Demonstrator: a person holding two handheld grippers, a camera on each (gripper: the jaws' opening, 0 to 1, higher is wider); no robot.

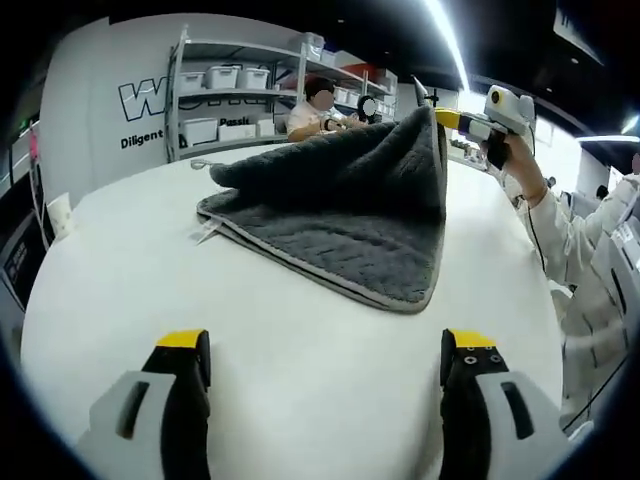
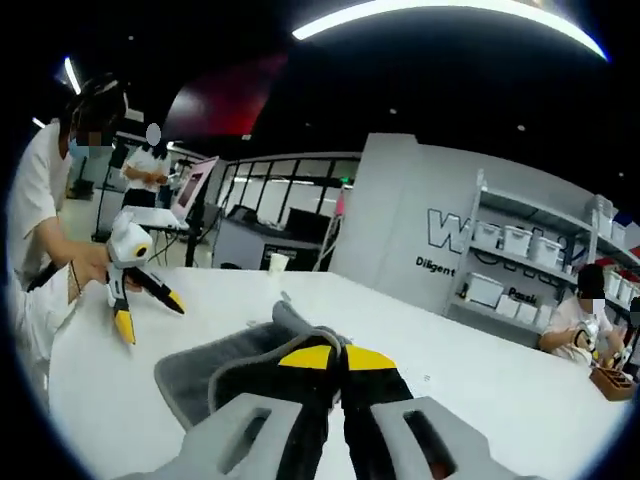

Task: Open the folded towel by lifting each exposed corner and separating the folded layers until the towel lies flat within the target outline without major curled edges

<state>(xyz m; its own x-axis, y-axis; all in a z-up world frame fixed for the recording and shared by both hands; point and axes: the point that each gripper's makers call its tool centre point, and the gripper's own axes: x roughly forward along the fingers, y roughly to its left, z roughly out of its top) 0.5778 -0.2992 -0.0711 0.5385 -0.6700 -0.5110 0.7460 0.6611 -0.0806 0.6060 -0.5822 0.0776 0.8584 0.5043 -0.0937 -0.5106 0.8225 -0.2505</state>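
Big white worktop (image 1: 300,380) in an office-type room — metal shelves (image 1: 240,90) with white bins along the back wall, ceiling light strips overhead. The dark grey towel (image 1: 330,215) sits toward the far edge, one corner pulled up into a tent. The right gripper (image 2: 333,356) has its jaws pinched together on that corner. Left gripper (image 1: 325,355) hovers near the front edge, jaws wide apart — holding nothing.

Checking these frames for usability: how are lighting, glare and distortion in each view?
Left gripper view: evenly lit, the towel sharp, soft shadow beneath it on the table; fisheye bends the table edge. Right gripper view: dimmer, bright ceiling strip glares overhead, right gripper close and slightly soft.
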